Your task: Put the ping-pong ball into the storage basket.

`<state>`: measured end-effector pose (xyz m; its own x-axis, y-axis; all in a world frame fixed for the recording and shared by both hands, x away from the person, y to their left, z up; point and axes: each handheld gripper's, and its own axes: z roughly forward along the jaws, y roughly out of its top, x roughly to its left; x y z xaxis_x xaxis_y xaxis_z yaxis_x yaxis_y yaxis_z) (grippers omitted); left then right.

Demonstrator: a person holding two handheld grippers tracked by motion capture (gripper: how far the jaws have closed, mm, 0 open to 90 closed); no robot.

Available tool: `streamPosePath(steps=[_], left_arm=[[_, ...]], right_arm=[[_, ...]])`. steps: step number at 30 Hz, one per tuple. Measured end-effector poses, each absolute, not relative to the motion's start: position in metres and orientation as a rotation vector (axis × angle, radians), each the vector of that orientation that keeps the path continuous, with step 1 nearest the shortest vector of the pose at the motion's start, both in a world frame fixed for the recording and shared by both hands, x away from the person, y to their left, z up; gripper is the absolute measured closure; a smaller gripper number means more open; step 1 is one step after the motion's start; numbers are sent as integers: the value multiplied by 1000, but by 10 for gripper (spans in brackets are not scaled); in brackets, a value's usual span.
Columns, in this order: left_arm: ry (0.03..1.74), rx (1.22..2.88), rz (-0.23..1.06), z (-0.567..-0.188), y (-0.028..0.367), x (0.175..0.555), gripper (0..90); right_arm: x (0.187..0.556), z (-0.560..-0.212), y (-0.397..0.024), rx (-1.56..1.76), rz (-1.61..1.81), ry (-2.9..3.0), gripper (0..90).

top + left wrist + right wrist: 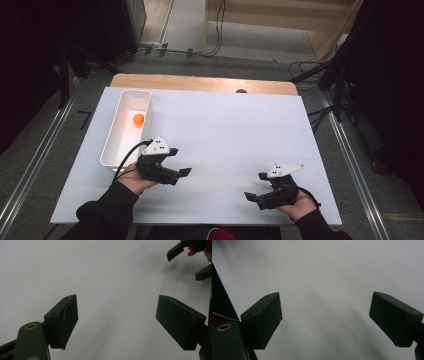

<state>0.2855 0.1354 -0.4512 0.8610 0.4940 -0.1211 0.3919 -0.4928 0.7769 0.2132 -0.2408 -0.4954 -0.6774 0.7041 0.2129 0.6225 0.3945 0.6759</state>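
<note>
An orange ball (138, 119) lies inside a long white bin (111, 150) at the left side of the white worktop (235, 130), toward the bin's far end, with nothing else in the bin. The left tongs (184, 172) hover just beside the near end of the bin, pointing toward the middle of the worktop and away from the ball; in the left gripper view their jaws stand wide apart over bare white surface with nothing between them. The right tongs (252, 192) sit near the front edge on the right, well apart from the bin, and in the right gripper view their jaws are likewise spread with only the worktop beneath. Both hands are empty, and no other loose object shows on the surface. Judging by this, the ball's placing into the bin looks finished: it rests on the bin floor, free of either tool. What seems left is little more than drawing the left tongs clear of the bin and bringing both hands to rest.
</note>
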Motion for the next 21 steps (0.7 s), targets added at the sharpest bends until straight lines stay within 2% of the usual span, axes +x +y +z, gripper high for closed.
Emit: streamPosePath(steps=[21], left_arm=[[601, 2200, 92, -467, 149, 270, 184]], right_arm=[[213, -496, -240, 1205, 1147, 2541, 98]])
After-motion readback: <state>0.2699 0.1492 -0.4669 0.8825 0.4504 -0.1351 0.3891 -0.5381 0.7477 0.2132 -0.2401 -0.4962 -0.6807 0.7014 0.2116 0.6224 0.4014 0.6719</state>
